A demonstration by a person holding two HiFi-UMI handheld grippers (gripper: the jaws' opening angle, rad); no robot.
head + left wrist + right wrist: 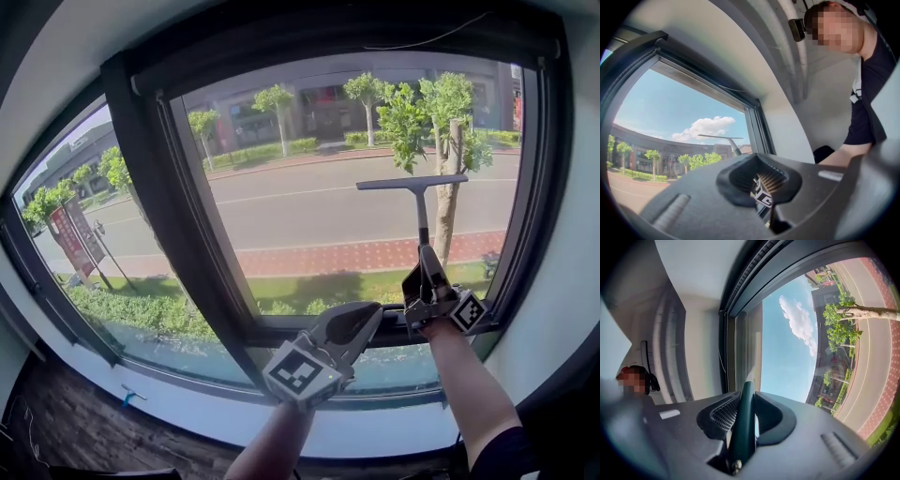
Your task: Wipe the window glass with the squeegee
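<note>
Two handheld grippers before the window glass [309, 206], right gripper [424, 274] jaws clamped on the squeegee [420, 211] by its dark green handle, blade high against the right pane, left gripper [367, 317] jaws closed together, empty, beside it.

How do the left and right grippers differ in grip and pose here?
The right gripper is clamped on the squeegee handle; the left gripper has its jaws together on nothing. The right gripper points up the window glass; the left gripper sits lower and leans towards the right one. Both are shut.
</note>
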